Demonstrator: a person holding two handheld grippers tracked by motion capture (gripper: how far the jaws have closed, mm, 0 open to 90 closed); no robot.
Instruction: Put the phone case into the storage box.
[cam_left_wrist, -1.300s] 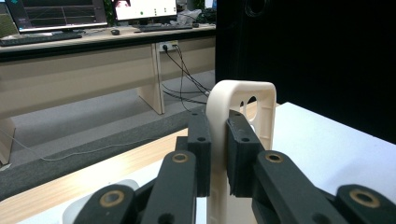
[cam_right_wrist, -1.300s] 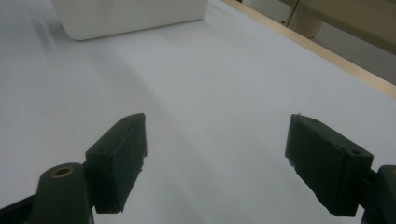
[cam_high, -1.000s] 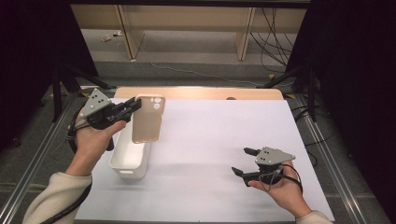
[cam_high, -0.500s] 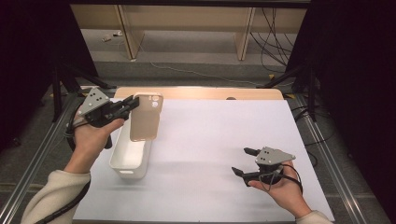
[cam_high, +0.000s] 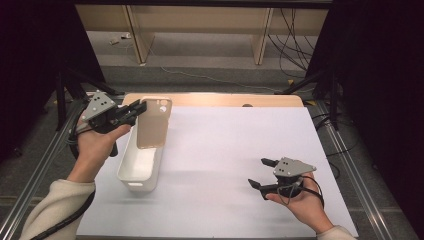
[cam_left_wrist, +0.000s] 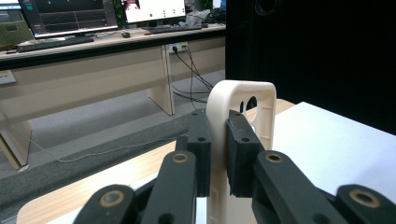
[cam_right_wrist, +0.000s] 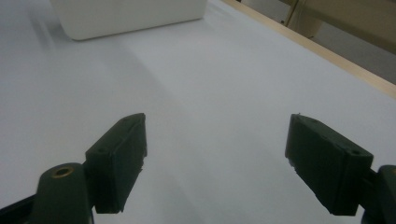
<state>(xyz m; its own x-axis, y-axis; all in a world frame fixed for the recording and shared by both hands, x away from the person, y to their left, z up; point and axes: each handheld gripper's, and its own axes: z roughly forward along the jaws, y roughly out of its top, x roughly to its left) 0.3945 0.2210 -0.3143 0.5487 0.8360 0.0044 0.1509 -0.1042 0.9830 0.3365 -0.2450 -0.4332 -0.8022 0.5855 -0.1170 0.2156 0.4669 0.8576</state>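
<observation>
The phone case is held in the left gripper, clamped by one long edge; compared with a second ago it has been carried slightly back and left, toward the far end of the white bin. The shift is small. The case hangs roughly upright above the bin's far end, clear of its rim, camera cut-out at the top. This is judged as a lift out of the bin or a carry over it; which one cannot be told.

In the left gripper view the jaws are seen pressed on both faces of the case's side wall, the pads closed tight on the thin edge, with the cut-out end standing above them.

The right gripper is kept low over the white bench near its right front part, unmoved, well apart from bin and case. Its jaws are spread wide with nothing between them; in the right gripper view the bin sits far ahead.
</observation>
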